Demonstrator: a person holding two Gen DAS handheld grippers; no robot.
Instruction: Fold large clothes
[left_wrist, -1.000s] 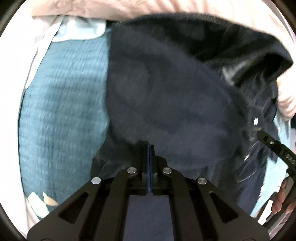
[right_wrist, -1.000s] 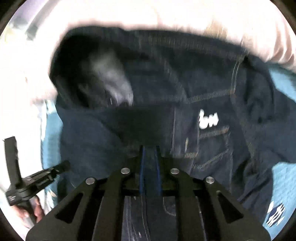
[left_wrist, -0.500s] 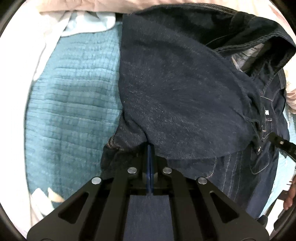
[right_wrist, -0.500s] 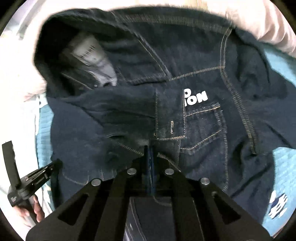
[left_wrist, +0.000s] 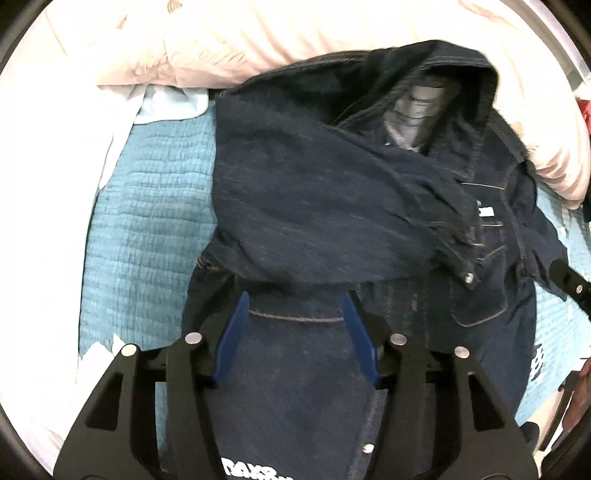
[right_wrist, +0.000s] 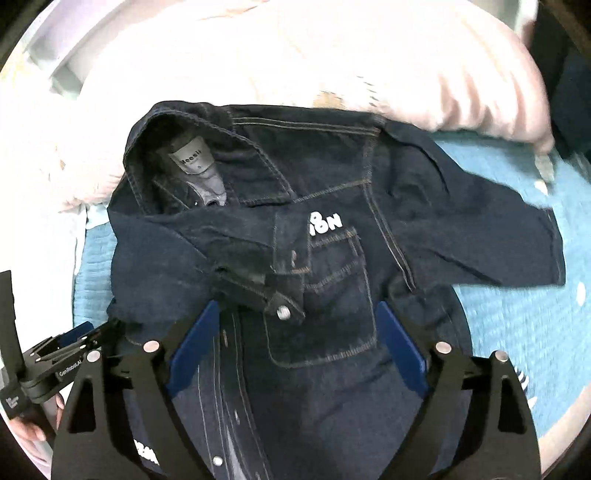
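At frame centre, the dark denim jacket (right_wrist: 332, 229) lies on your teal quilt (right_wrist: 517, 302), one sleeve folded across its front. Your left gripper (left_wrist: 295, 325) and right gripper (right_wrist: 295, 343) have just been opening; their fingers (right_wrist: 402, 343) stand released above the cloth.

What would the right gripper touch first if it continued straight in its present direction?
Most likely the denim jacket, near its chest pocket; the open right gripper points down at it. Depth is unclear.

jacket (right_wrist: 332, 258) spread on the quilt (right_wrist: 517, 314), collar end up against the pillow (right_wrist: 332, 66) behind it, one sleeve folded across its front
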